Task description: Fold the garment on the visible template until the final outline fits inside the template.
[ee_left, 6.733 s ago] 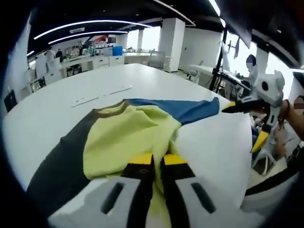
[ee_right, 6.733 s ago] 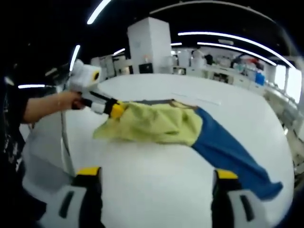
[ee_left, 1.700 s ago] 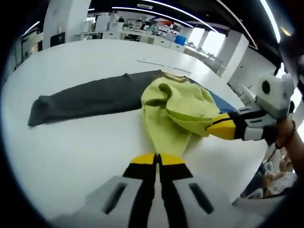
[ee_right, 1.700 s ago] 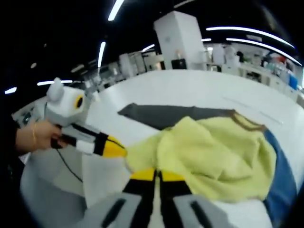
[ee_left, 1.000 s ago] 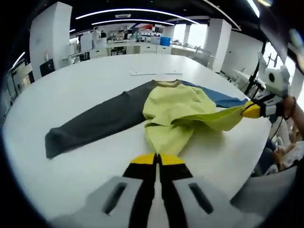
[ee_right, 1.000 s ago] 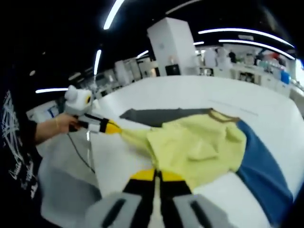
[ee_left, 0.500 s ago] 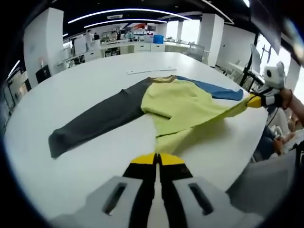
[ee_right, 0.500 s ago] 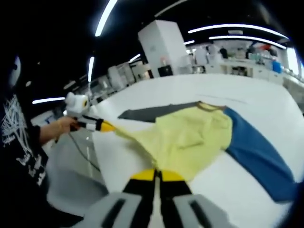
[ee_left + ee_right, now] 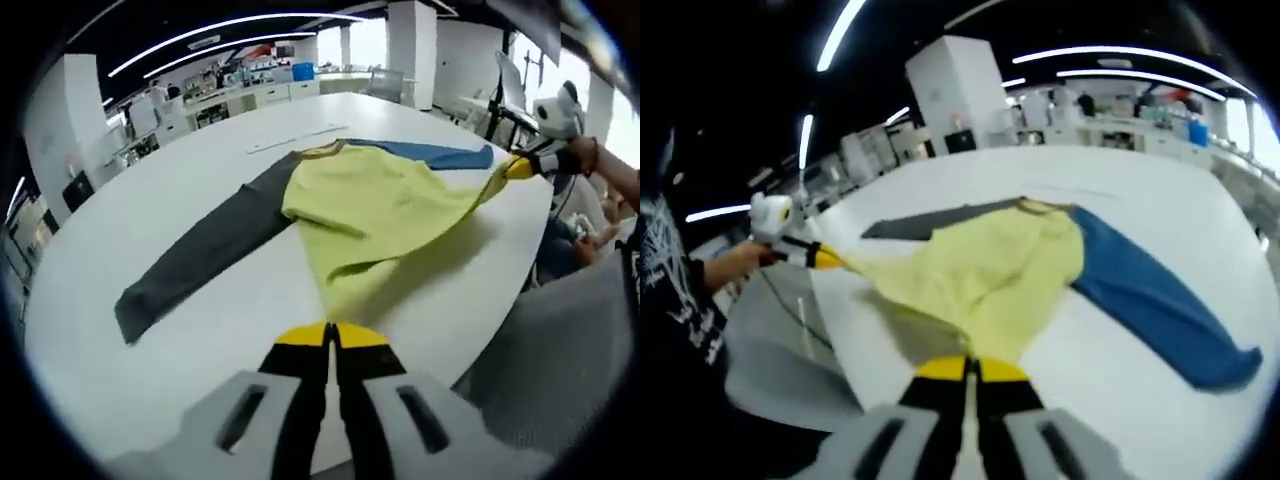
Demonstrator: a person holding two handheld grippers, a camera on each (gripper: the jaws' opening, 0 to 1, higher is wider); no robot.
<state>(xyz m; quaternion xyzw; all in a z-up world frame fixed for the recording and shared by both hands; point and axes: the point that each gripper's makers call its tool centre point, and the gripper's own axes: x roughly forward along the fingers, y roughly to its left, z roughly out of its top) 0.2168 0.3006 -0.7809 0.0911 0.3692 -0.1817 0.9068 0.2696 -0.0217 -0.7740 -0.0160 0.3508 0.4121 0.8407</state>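
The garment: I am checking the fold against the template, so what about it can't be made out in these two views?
- Template outline: not discernible on the white table in either view.
- Hem of the garment: the shut left gripper and right gripper cover the pinched corners.
- Underside of the lifted yellow body: hidden by the cloth itself.
- Grey sleeve, right gripper view: partly hidden behind the yellow body.

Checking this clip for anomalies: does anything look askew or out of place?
The garment is not lying flat: both tongs, left and right, are shut on its yellow hem, stretching it off the table edge. The grey sleeve and blue sleeve lie splayed, unfolded.
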